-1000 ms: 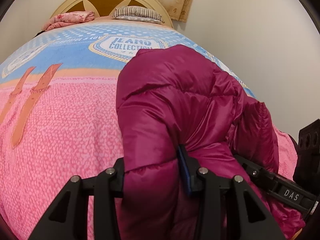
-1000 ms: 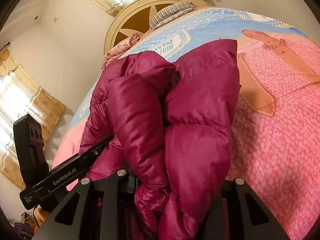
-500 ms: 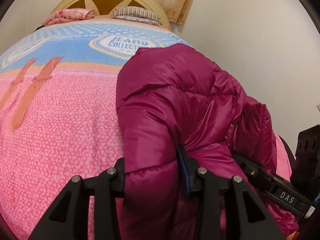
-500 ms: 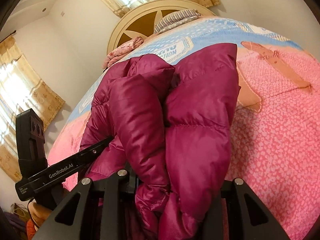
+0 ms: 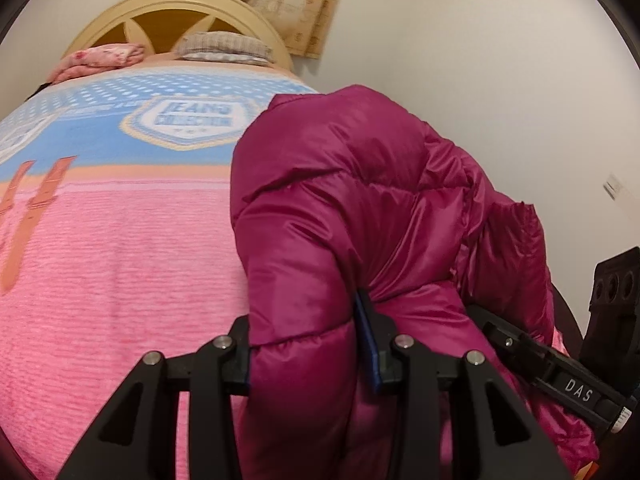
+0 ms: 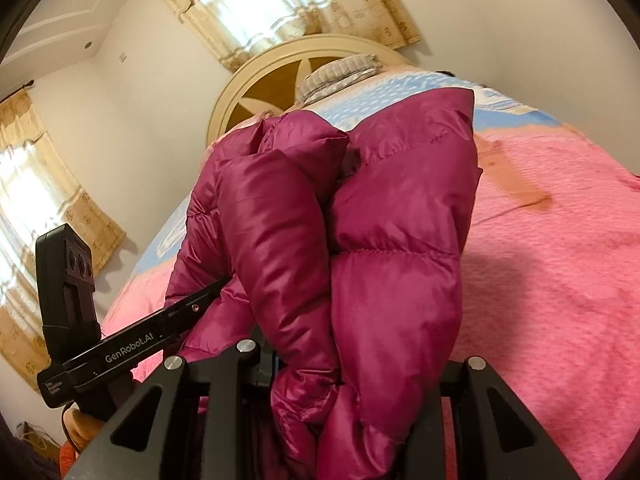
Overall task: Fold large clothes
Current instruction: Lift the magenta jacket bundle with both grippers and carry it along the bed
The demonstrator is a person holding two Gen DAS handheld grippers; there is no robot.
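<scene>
A magenta puffer jacket [image 5: 340,220] is bunched up and held over the pink bed. My left gripper [image 5: 308,348] is shut on a thick quilted fold of it. My right gripper [image 6: 352,364] is shut on another bunch of the same jacket [image 6: 380,240]. The right gripper's body shows at the lower right of the left wrist view [image 5: 560,376]; the left gripper's body shows at the left of the right wrist view [image 6: 120,352]. The fingertips are buried in fabric.
The bed has a pink and blue blanket [image 5: 100,260] with a "JEANS COLLECTION" badge [image 5: 192,120]. A cream round headboard [image 5: 168,12], a striped pillow [image 5: 224,44] and a pink folded cloth [image 5: 100,58] lie at the far end. White walls and curtains [image 6: 280,8] stand beyond.
Both grippers have lifted and tilted upward with the jacket; more wall, curtain and headboard show. Both grips are unchanged.
</scene>
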